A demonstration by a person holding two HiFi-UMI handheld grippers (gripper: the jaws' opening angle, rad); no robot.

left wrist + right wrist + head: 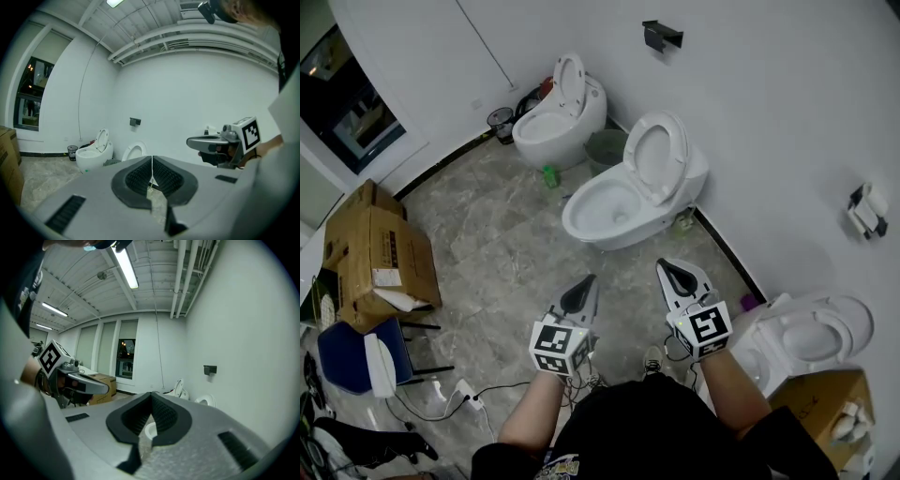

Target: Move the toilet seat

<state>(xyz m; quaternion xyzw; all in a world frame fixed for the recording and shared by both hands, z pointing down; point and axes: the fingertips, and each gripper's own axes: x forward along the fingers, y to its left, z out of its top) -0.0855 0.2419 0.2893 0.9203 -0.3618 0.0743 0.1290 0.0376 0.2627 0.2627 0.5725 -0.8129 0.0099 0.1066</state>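
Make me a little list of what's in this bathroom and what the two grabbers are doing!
middle toilet: seat raised
far toilet: open too
near toilet: at the right edge
left gripper: shut, empty
right gripper: shut, empty
cardboard boxes: at the left

Open floor (511, 239) ahead, toilet (623, 192) beyond, cardboard boxes (380, 248) left

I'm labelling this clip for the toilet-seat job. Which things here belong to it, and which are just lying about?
Job: middle toilet's seat, raised, probably the target; left gripper and right gripper, both shut and empty.

Lying about: cardboard boxes, blue chair, green bottle, bin, far toilet, near toilet.
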